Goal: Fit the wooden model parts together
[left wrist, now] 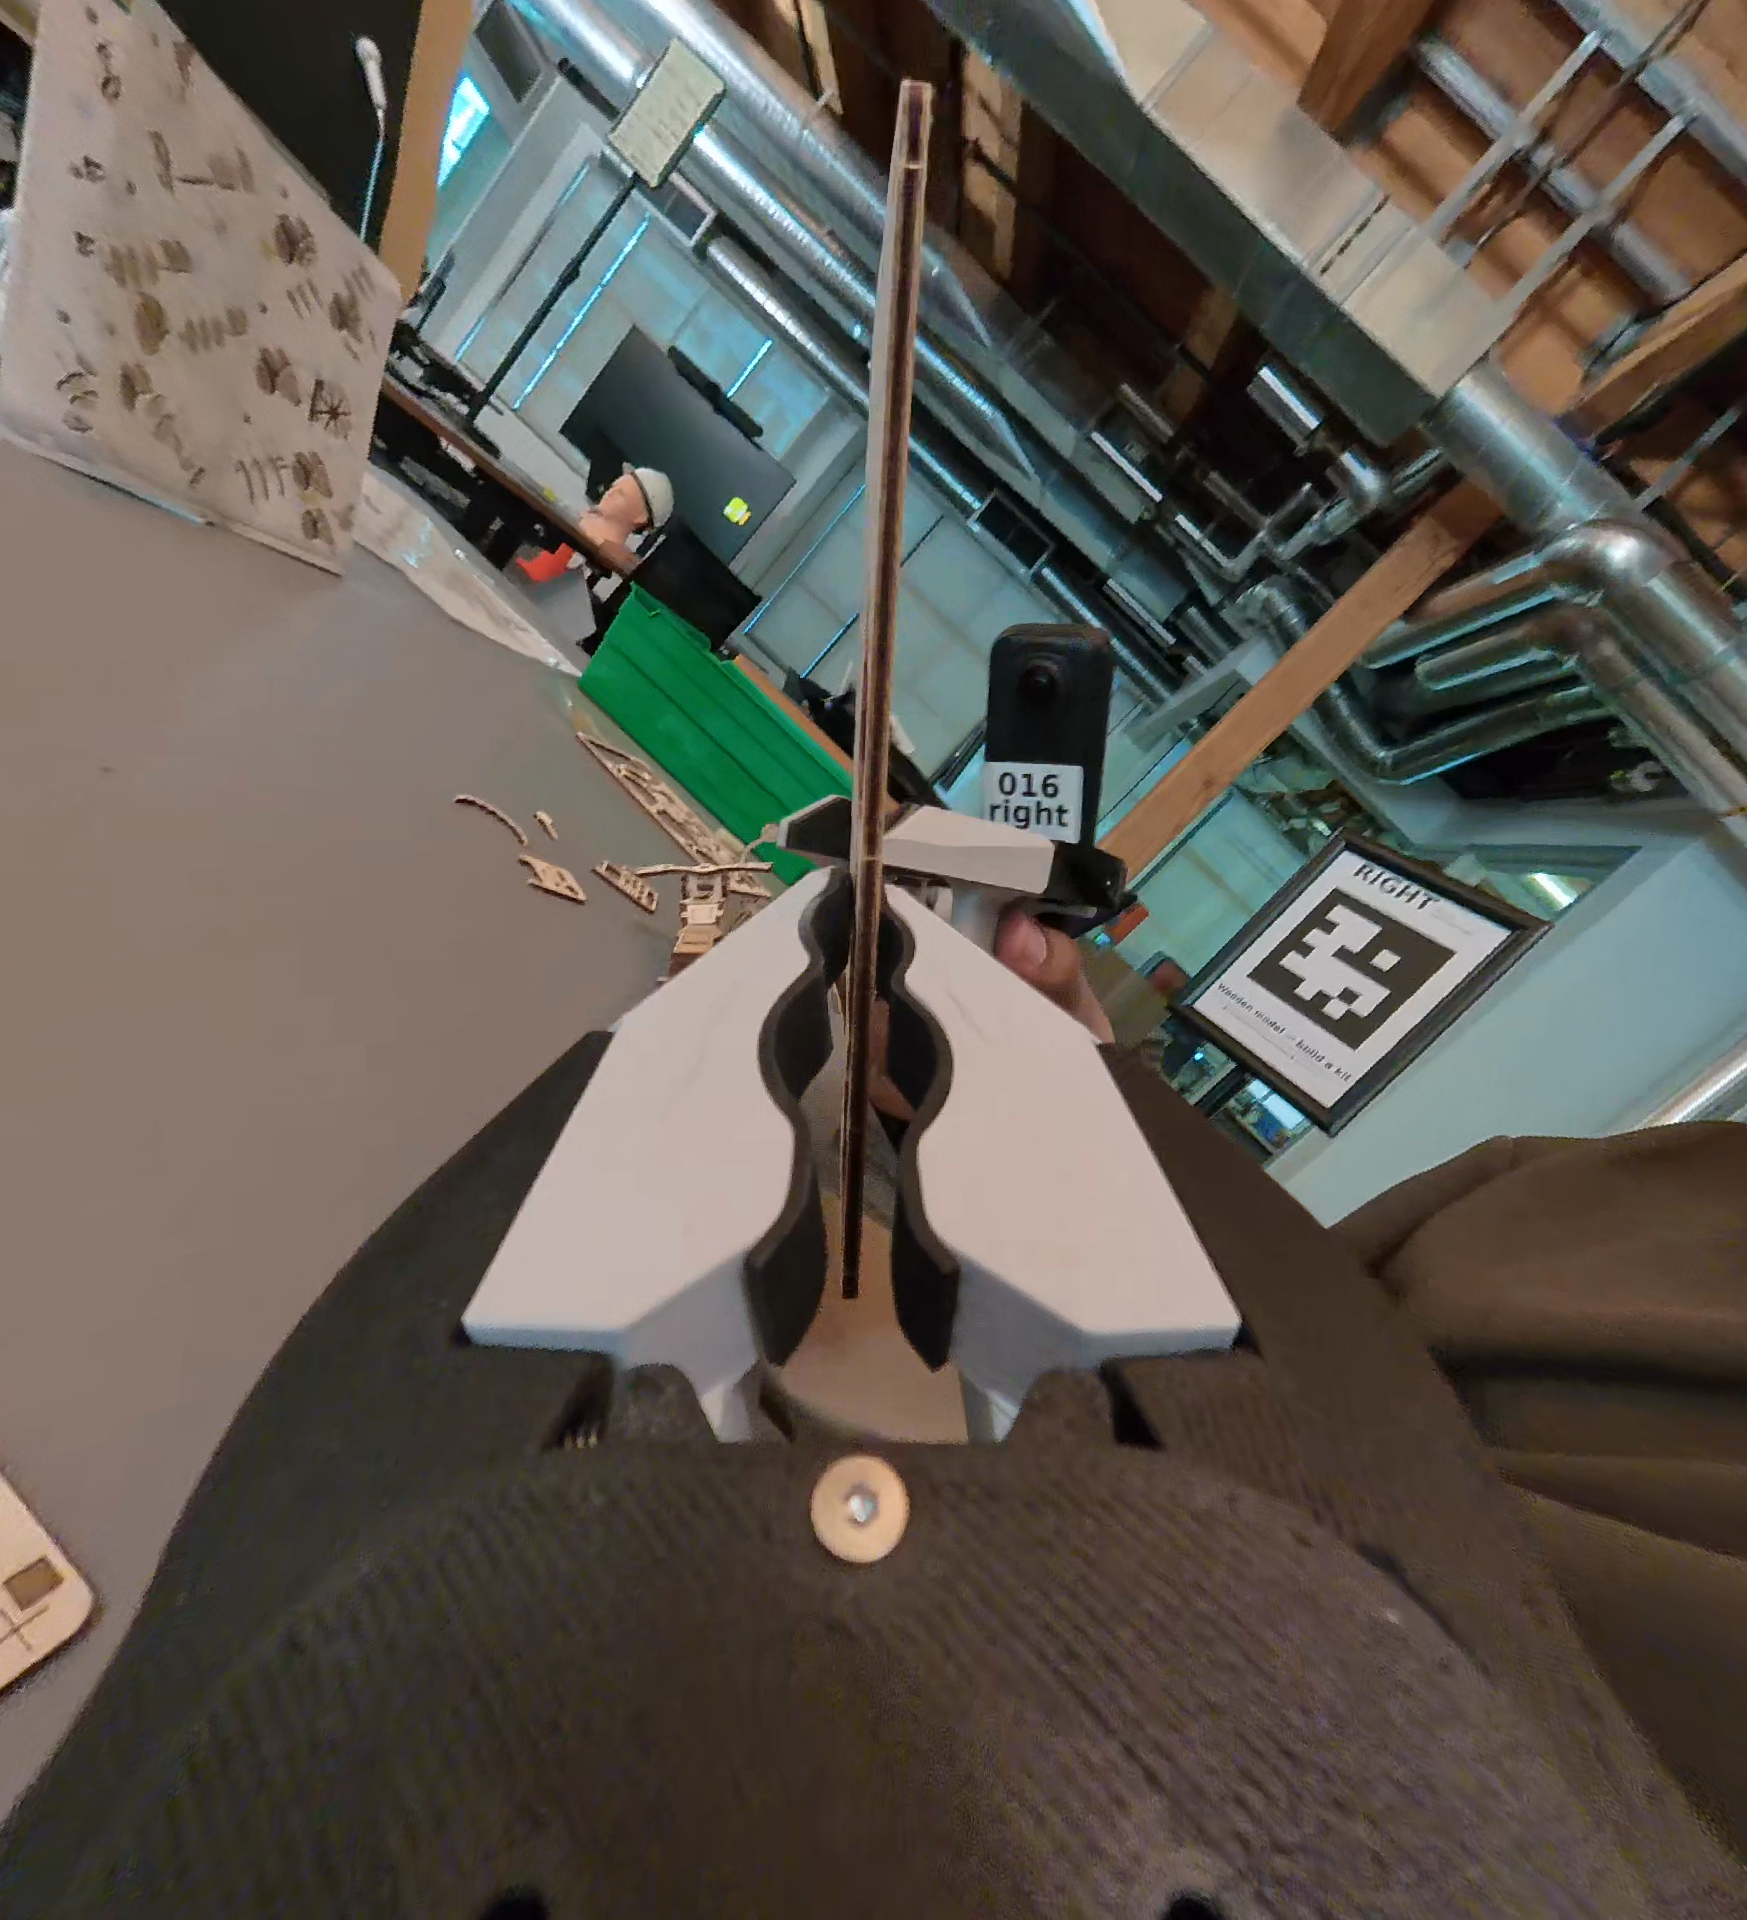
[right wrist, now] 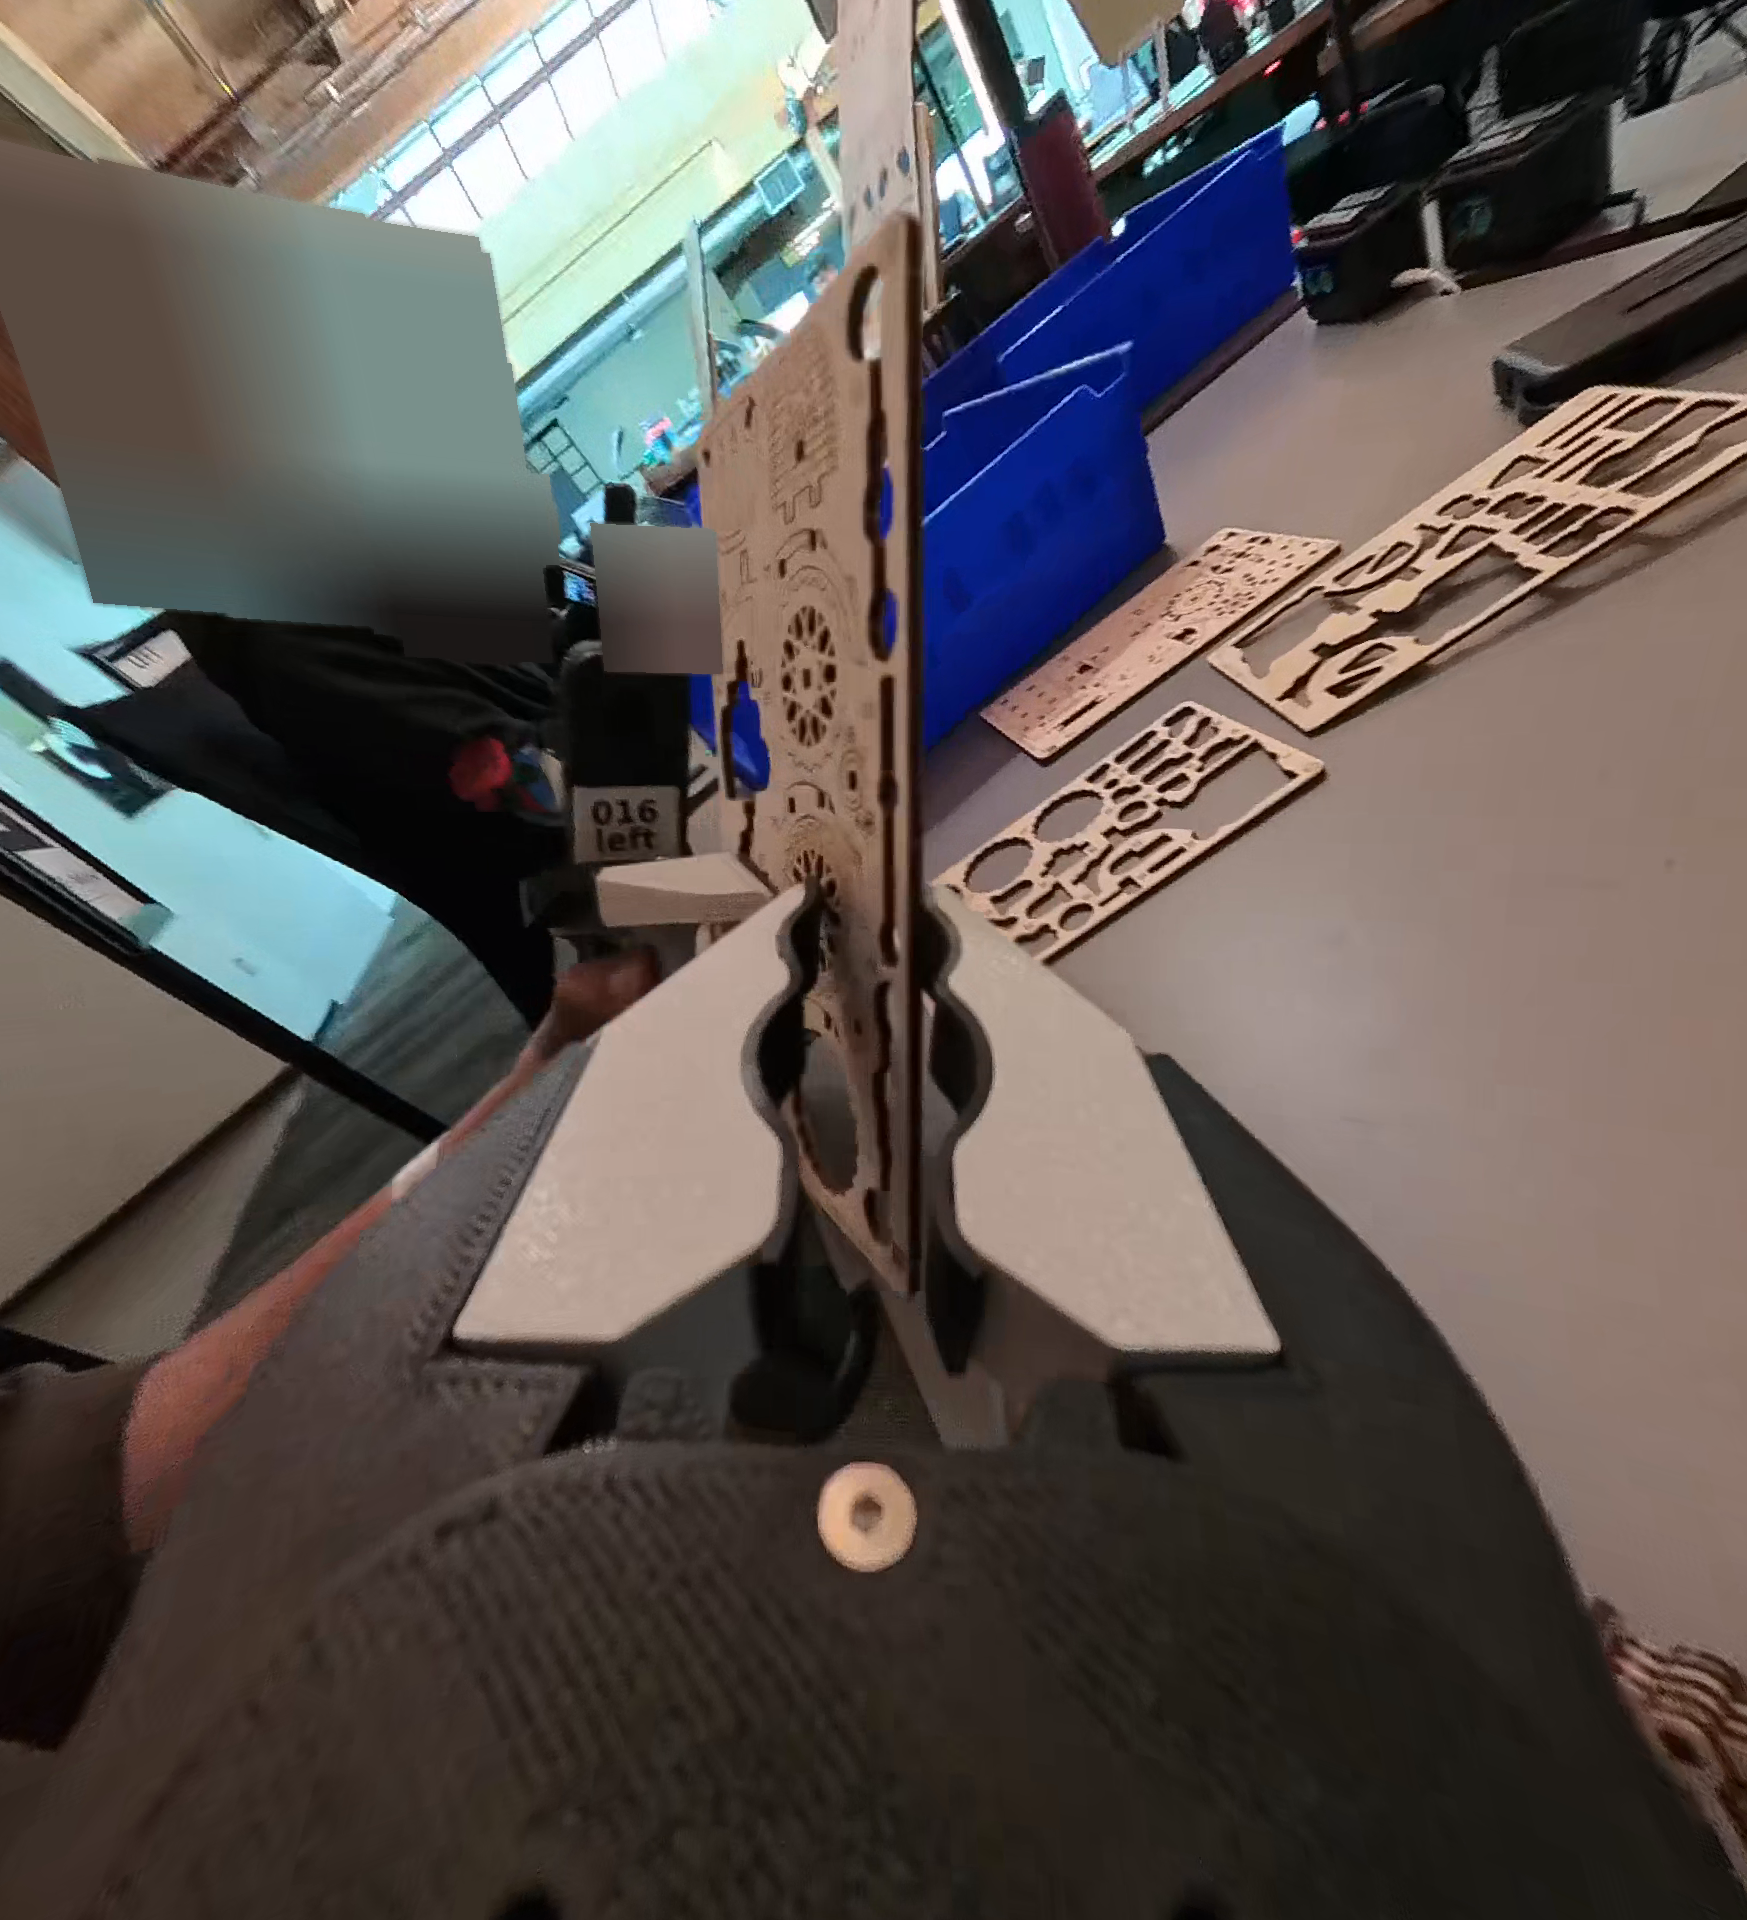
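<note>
Wooden parts sheet (right wrist: 827, 665) held upright off grey table (right wrist: 1471, 987), both left gripper (left wrist: 864, 894) and right gripper (right wrist: 864, 925) clamped on it; more emptied sheets (right wrist: 1139, 821) lying far right.

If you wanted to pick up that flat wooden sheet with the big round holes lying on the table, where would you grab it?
Grip the sheet with round holes by its solid outer border, coming in low from the near edge facing the right tool. It lies flat on the table, so only the rim gives both fingers something to pinch; the thin inner strips look fragile.
</note>
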Demonstrator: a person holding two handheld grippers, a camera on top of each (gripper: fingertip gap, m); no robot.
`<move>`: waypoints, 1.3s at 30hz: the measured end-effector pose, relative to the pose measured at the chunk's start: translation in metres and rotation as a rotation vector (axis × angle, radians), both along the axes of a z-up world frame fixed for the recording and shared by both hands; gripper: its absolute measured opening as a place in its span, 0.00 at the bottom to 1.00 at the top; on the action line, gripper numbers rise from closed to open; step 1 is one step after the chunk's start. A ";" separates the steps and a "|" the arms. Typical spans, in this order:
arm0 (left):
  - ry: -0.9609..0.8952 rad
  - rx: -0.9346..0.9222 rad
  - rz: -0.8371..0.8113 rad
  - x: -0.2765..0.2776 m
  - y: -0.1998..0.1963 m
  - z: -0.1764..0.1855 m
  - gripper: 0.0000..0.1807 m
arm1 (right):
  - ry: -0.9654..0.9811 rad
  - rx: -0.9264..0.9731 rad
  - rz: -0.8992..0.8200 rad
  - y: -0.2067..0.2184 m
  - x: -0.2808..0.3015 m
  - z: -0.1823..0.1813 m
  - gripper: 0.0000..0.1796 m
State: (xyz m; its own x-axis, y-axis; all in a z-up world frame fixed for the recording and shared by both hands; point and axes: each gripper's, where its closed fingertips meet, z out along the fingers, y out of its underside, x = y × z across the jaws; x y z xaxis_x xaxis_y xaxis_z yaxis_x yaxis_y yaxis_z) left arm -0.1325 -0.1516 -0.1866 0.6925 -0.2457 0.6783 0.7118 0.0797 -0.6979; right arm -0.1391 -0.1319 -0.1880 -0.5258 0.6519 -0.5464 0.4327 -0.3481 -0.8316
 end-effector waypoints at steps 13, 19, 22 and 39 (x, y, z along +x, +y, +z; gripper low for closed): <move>0.164 -0.133 0.183 -0.008 0.020 -0.007 0.01 | -0.051 -0.007 -0.053 0.016 -0.008 -0.014 0.12; 0.181 -0.185 0.247 -0.018 0.024 -0.014 0.01 | -0.082 0.028 -0.094 0.020 -0.019 -0.020 0.13; 0.189 -0.189 0.282 -0.024 0.023 -0.015 0.01 | -0.089 0.041 -0.105 0.019 -0.024 -0.022 0.14; 0.190 -0.152 0.300 -0.029 0.019 -0.014 0.01 | -0.010 0.258 -0.212 0.021 -0.032 -0.019 0.19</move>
State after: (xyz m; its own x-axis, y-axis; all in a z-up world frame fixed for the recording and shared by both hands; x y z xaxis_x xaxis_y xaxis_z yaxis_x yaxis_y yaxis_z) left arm -0.1614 -0.1324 -0.2004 0.8354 0.0802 0.5438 0.5292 0.1498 -0.8351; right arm -0.1709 -0.1108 -0.2073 -0.3586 0.8639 -0.3537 0.3820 -0.2099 -0.9000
